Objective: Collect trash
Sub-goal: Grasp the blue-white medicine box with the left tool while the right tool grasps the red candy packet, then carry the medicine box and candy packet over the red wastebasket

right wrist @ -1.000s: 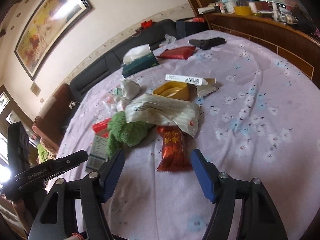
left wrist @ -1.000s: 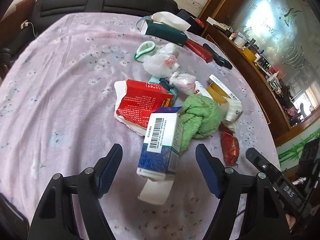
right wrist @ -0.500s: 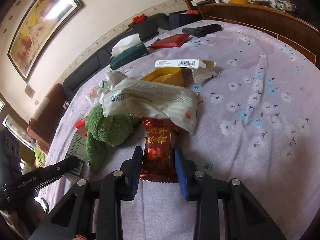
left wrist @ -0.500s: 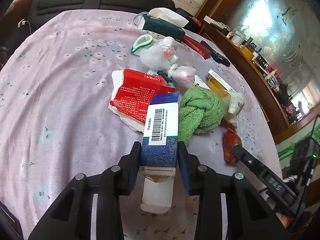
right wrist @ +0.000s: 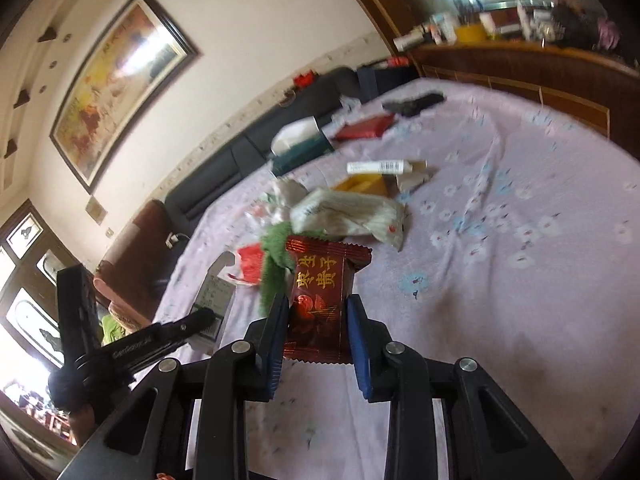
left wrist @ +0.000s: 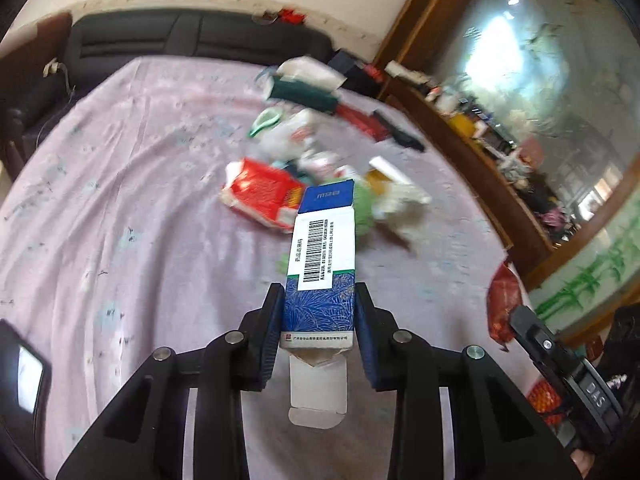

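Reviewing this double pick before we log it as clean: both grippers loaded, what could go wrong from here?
1. The left gripper pinches the blue box only near its bottom end, and the open flap hangs loose below; the long box could pivot or slip.
2. The right gripper squeezes the red snack wrapper, thin and slick-looking, so it may slide out.
3. No bin shows in either view, so the drop target is unconfirmed.

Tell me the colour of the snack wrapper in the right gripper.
Dark red snack wrapper with gold characters; right wrist view.

You hold a blue-and-white carton (left wrist: 322, 280), flap open, lifted off the bench, and a red snack wrapper (right wrist: 320, 300), upright, pinched.
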The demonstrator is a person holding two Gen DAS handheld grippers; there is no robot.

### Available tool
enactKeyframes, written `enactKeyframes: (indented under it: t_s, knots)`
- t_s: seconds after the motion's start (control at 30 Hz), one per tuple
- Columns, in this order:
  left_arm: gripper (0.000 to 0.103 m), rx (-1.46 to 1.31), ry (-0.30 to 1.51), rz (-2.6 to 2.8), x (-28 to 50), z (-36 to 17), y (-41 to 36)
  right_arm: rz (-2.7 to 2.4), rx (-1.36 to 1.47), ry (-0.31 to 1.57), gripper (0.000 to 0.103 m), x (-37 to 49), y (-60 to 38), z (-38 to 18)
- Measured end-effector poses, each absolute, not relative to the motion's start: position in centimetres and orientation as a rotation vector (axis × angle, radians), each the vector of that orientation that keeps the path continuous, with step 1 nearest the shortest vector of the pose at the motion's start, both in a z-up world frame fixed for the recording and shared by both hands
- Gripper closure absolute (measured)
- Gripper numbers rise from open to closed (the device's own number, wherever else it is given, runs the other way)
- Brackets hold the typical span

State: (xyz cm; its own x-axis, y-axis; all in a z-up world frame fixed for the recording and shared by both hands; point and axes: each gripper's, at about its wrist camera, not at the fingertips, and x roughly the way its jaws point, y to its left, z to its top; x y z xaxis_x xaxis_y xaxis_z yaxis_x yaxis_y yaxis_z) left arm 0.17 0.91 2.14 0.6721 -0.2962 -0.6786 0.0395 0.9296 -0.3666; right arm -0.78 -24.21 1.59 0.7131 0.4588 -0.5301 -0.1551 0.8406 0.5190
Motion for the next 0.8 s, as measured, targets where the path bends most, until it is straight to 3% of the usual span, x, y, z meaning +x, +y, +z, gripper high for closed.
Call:
enactKeyframes:
  t_s: [0.4, 0.8]
  knots:
    - [0.070, -0.267, 0.652, -0.397, -6.3, 10.0, -6.0, 0.269, 0.420, 0.441, 0.073, -10.4, -27.9, 9.8]
    - [0.070, -0.206, 0.578, -0.452, -10.3, 13.1, -9.5, 0.230, 0.413, 0.306, 0.073, -17.2, -31.1, 13.7]
